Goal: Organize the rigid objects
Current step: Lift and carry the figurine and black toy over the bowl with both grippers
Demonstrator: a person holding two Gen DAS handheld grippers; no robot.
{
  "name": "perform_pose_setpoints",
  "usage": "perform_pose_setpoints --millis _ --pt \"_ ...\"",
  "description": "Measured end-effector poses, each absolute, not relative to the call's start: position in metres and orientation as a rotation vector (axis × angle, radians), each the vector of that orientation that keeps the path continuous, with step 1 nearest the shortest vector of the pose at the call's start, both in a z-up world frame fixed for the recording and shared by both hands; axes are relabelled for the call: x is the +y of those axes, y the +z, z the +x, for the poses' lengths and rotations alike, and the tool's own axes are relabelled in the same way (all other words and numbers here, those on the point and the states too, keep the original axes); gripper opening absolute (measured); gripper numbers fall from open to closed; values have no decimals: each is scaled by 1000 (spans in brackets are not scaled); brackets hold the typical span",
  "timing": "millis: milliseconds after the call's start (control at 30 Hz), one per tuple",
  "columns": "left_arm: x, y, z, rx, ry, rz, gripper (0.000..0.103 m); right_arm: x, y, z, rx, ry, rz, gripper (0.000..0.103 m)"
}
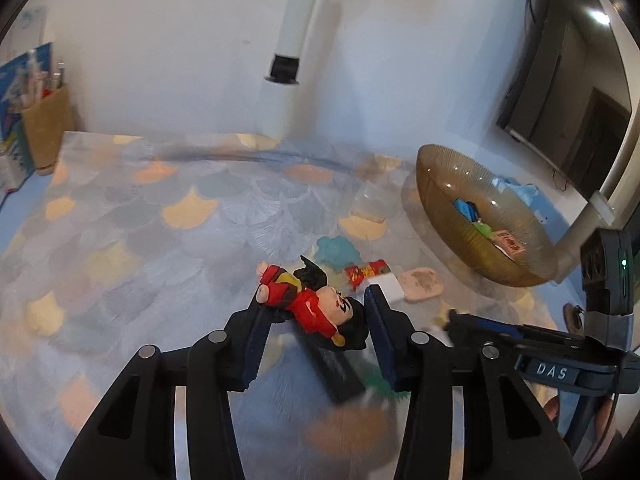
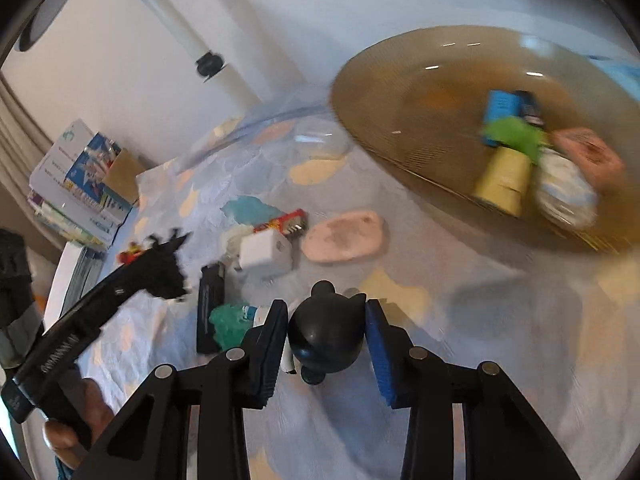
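A toy figure in red clothes with black hair lies on the patterned tablecloth, partly across a black bar. My left gripper straddles it, one pad against its legs and the other against its hair. In the right wrist view a round black toy with ears sits between the blue pads of my right gripper, and both pads touch it. An amber glass bowl at the right holds a blue box, a green piece, a yellow cylinder and a pink item.
A white charger cube, pink oval, red packet, teal pieces and a clear cup lie before the bowl. Books and a wooden pen holder stand far left. A white lamp post rises behind.
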State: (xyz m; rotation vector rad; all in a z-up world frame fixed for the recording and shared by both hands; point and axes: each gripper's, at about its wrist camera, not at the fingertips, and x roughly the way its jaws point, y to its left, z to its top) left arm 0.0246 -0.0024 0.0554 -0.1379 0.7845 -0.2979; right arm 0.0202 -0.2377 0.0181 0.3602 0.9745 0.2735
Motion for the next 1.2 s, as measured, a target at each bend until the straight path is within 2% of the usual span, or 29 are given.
perform_pose_setpoints --millis 233,367,433,500,567,667,933,1067,1200 --pt "6 42 -26 832 -274 -128 44 -258 16 -48 988 25 433 38" --pt "1 25 -48 892 -337 -106 44 -247 21 -79 1009 77 421 39" --pt "-3 23 -58 893 -379 -71 44 -239 23 -90 1030 151 390 44" --pt "-5 22 -64 915 -440 -51 52 -232 20 -98 1070 230 346 60" --pt "-1 19 -67 942 -444 -25 55 -233 16 -101 1103 259 294 60" --pt "9 16 -73 949 -407 6 68 -244 14 -98 1116 245 228 60" --pt "46 12 -80 993 -398 -98 71 -238 11 -81 1130 293 128 61" --pt "31 14 -78 987 -430 -119 78 -223 10 -77 1111 289 49 61" --pt "13 12 -70 977 -393 -101 79 -218 9 -73 1089 286 39 62"
